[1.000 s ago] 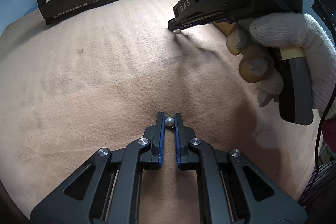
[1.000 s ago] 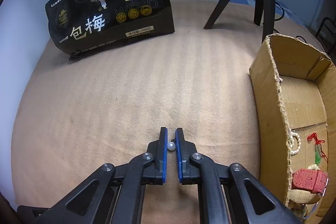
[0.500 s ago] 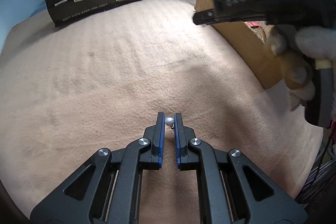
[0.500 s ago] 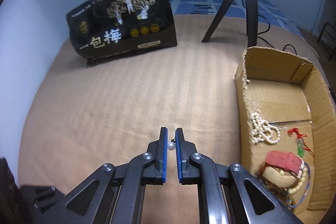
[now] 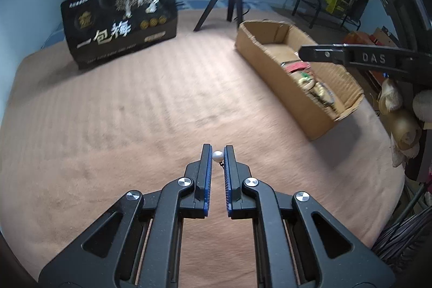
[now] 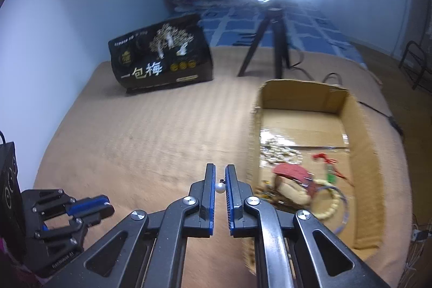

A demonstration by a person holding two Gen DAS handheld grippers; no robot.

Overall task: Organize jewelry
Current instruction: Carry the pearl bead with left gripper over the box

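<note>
My left gripper [image 5: 217,150] is shut on a small white pearl earring [image 5: 217,155], held above the tan blanket. My right gripper [image 6: 220,180] is shut on a second white pearl earring [image 6: 220,188], held just left of the open cardboard box [image 6: 361,136]. The box holds a red pouch [image 6: 293,172], bead bracelets [image 6: 328,209], a pearl strand and a red-tasselled charm. In the left wrist view the box [image 5: 270,66] lies at the right and the right gripper [image 5: 305,53] hangs over it. The left gripper [image 6: 106,205] shows at the lower left of the right wrist view.
A black snack bag [image 5: 118,29] with gold print stands at the back left, also in the right wrist view [image 6: 162,58]. A black tripod [image 6: 272,39] stands behind the box. A bright ring light glares overhead. The tan blanket [image 5: 121,112] covers the surface.
Both grippers have risen well above the blanket with their pearls. The right gripper has moved right, from the blanket to beside and over the box.
</note>
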